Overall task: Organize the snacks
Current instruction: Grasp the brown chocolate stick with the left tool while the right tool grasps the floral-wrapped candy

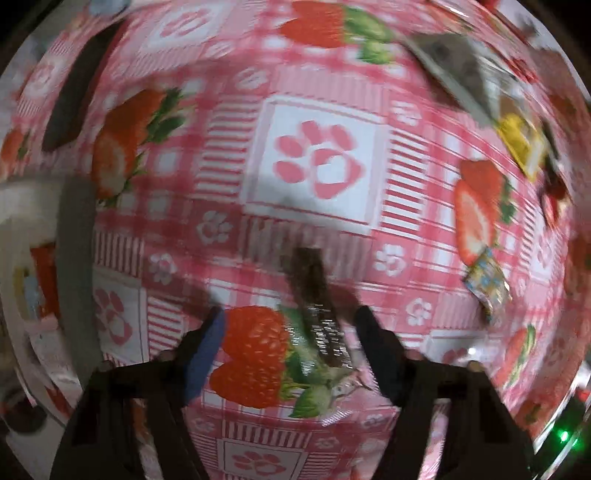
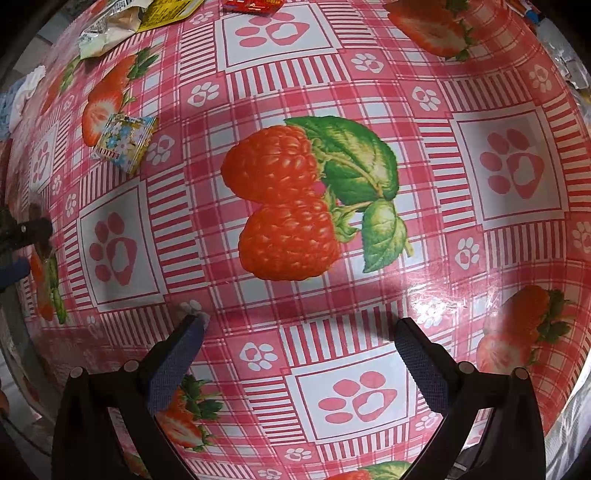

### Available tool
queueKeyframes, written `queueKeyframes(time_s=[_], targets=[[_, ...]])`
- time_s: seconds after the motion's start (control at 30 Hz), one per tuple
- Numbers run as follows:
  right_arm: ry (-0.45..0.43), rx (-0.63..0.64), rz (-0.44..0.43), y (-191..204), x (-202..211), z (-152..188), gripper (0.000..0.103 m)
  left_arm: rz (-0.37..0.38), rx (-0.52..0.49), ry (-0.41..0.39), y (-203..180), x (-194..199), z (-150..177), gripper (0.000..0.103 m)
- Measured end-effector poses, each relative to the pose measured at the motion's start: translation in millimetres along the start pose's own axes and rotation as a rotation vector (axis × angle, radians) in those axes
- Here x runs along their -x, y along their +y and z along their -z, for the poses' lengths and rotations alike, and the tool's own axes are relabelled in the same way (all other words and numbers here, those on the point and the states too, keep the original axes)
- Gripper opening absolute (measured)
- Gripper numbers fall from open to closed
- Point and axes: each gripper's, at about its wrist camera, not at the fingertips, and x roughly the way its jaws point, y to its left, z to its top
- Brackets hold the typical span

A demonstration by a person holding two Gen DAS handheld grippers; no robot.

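In the blurred left wrist view my left gripper (image 1: 291,325) is open just above a thin brown snack stick (image 1: 319,306) in clear shiny wrap that lies on the pink strawberry tablecloth (image 1: 317,162), between the fingers and nearer the right one. A small blue floral snack packet (image 1: 487,282) lies to the right. A yellow packet (image 1: 522,144) and a grey wrapper (image 1: 454,66) lie further off. My right gripper (image 2: 299,332) is open and empty over bare tablecloth (image 2: 369,74). The floral packet (image 2: 125,142) also shows at its upper left.
A white container (image 1: 26,229) stands at the left edge of the left view, with a dark long object (image 1: 81,81) beyond it. More wrappers, pale (image 2: 107,33), yellow (image 2: 166,11) and red (image 2: 251,5), lie at the far edge in the right view. The left gripper (image 2: 22,240) shows at its left border.
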Motion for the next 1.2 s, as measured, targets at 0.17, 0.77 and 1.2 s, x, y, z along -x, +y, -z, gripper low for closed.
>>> queueKeyframes(time_s=[0.17,0.77,1.2], targets=[[0.073,0.035,0.008,4.0,-2.4,-7.9,0.103,0.054,-0.071,0.014,-2.2,1.9,4.8,0.027],[-0.054,0.668,0.047,138.9,21.5,-91.5,0.103,0.011,-0.145,0.006,89.5,-16.9,100.3,0.028],[-0.003,0.505,-0.056,148.3,50.0,-60.1,0.028,0.003,-0.187,-0.009,78.8,-7.8,99.5,0.030]])
